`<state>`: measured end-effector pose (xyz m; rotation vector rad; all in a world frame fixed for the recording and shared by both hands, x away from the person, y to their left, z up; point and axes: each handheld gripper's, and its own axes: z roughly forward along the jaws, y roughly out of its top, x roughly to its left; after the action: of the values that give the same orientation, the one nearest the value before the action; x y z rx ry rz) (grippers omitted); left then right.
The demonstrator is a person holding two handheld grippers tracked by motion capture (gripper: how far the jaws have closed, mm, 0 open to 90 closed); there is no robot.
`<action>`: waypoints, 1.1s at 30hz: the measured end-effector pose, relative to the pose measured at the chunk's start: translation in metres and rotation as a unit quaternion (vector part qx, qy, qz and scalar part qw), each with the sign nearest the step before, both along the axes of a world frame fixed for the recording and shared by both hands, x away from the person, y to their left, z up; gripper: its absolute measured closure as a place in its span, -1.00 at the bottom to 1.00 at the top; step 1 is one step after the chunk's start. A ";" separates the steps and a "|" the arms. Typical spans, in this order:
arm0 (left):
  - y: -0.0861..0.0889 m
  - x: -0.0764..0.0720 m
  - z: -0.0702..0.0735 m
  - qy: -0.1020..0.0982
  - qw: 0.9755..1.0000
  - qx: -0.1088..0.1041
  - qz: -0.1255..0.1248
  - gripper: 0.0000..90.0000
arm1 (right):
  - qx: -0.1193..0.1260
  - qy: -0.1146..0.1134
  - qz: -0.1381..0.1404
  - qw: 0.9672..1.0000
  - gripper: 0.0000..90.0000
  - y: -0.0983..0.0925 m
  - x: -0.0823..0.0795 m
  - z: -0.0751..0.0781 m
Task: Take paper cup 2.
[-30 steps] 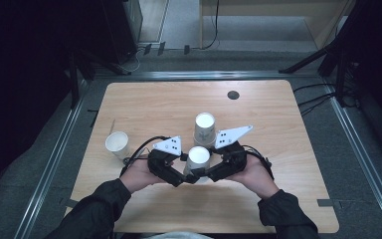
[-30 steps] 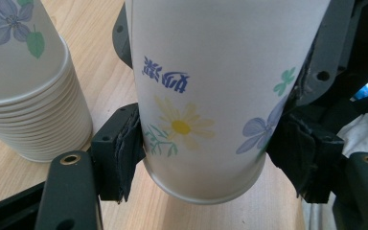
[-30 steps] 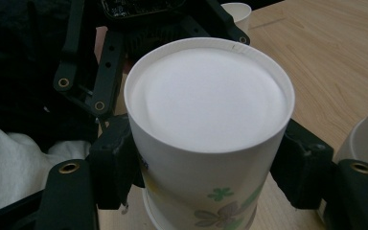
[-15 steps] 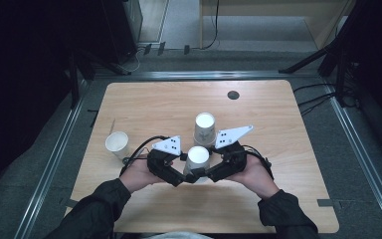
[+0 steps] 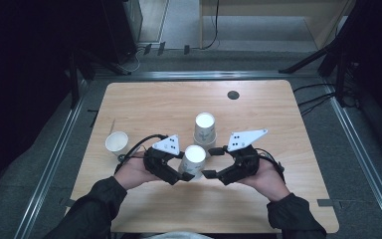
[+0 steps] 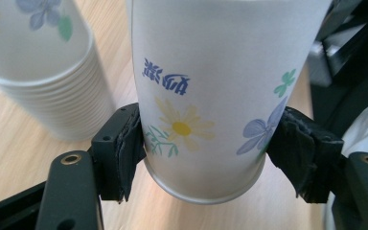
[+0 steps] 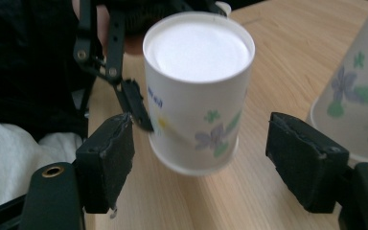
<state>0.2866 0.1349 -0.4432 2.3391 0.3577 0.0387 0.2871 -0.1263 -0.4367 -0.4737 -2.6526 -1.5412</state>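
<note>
Gripping cup (image 6: 211, 96), left tongs (image 6: 203, 143) level.

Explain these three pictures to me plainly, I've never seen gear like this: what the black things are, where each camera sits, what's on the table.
A person sits at a wooden table, holding a hand-operated two-jaw gripper in each hand. The high view looks down from above. The other two cameras ride on the grippers. The left gripper clamps an upside-down flowered paper cup, lifted off the wood. The right gripper is open, jaws either side of that cup without touching. Behind stands an upside-down stack of cups; at the left sits one upright cup.
</note>
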 end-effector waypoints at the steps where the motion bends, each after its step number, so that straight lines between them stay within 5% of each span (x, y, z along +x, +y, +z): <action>1: 0.000 0.000 0.000 -0.004 1.000 0.012 -0.001 -0.33 | -0.005 0.001 -0.001 1.000 -0.44 -0.001 -0.001 -0.002; 7: 0.005 0.007 0.005 -0.008 0.999 0.053 -0.006 -0.33 | -0.036 -0.009 0.006 0.999 -0.44 0.003 -0.008 -0.010; 9: 0.006 0.011 0.007 0.007 0.998 0.060 -0.012 -0.33 | -0.038 -0.009 0.003 0.999 -0.43 0.005 -0.007 -0.012; 16: 0.002 0.022 0.014 -0.009 0.990 0.134 -0.030 -0.33 | -0.032 -0.006 -0.006 0.999 -0.42 0.008 0.001 -0.015; 21: 0.002 0.025 0.013 0.001 0.990 0.138 -0.040 -0.33 | -0.037 -0.005 -0.004 0.999 -0.40 0.011 0.004 -0.019; 25: -0.002 0.021 0.006 -0.006 0.985 0.166 -0.045 -0.34 | -0.035 -0.006 0.004 0.999 -0.40 0.016 0.006 -0.022; 33: -0.009 0.015 -0.004 0.002 0.982 0.181 -0.058 -0.34 | -0.036 -0.008 0.016 0.999 -0.40 0.027 0.008 -0.024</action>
<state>0.3019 0.1260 -0.4474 2.7162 0.2305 0.0460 0.2951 -0.0991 -0.4605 -0.4216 -2.7214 -1.4513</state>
